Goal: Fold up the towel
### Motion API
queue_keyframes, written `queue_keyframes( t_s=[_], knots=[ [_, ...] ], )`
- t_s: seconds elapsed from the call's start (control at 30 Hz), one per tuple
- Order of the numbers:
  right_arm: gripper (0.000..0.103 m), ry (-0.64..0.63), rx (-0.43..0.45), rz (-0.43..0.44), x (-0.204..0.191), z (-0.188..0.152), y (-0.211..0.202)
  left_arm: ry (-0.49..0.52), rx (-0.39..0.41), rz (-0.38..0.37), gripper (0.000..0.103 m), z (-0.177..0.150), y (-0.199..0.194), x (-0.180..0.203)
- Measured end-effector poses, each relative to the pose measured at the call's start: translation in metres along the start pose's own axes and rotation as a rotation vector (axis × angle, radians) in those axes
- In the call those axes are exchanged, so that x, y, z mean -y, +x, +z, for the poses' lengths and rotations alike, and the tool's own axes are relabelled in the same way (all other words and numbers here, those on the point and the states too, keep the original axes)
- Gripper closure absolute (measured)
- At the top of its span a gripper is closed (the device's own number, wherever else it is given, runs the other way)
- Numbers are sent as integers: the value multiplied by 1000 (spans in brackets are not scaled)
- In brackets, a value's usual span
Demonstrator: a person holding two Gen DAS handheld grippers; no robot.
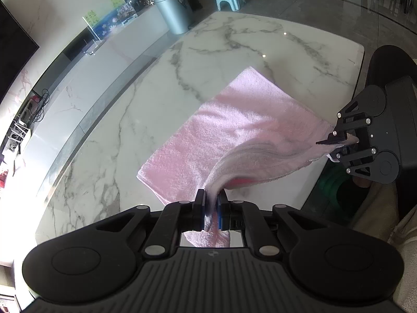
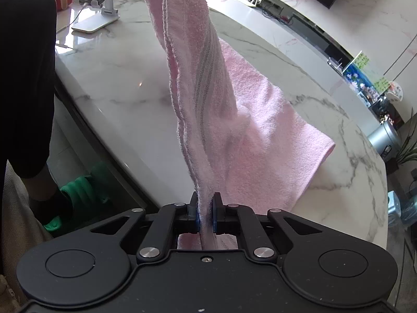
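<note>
Both the left gripper (image 1: 211, 203) and right gripper (image 2: 206, 208) are clenching corners of the pink towel (image 1: 234, 120), lifting its near edge off the tabletop (image 1: 234, 39), risking a thin pinch slipping and a crooked fold.

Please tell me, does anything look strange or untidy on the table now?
Nothing stands out. The pink towel lies partly on the marble table, its near edge lifted between the left gripper and right gripper.

Left wrist cam close behind left gripper (image 1: 211, 206), angled down across marble table (image 1: 234, 39), right wrist cam likewise behind right gripper (image 2: 206, 208), both share pink towel (image 1: 234, 120).
</note>
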State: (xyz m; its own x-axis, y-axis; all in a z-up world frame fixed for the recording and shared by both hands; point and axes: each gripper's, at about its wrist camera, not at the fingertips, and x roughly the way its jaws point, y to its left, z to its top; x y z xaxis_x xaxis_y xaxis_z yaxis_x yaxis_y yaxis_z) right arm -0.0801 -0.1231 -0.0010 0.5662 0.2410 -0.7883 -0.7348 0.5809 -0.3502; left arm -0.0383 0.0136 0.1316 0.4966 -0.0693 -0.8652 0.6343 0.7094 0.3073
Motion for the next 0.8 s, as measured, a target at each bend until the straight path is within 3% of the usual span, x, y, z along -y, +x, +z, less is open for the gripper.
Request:
queue_keyframes(
  t_s=[0.4, 0.8],
  knots=[
    [97, -120, 53, -154, 78, 32, -55, 13, 29, 55, 96, 16, -17, -1],
    [98, -229, 184, -368, 153, 92, -134, -4, 179, 160, 96, 66, -71, -28]
  ],
)
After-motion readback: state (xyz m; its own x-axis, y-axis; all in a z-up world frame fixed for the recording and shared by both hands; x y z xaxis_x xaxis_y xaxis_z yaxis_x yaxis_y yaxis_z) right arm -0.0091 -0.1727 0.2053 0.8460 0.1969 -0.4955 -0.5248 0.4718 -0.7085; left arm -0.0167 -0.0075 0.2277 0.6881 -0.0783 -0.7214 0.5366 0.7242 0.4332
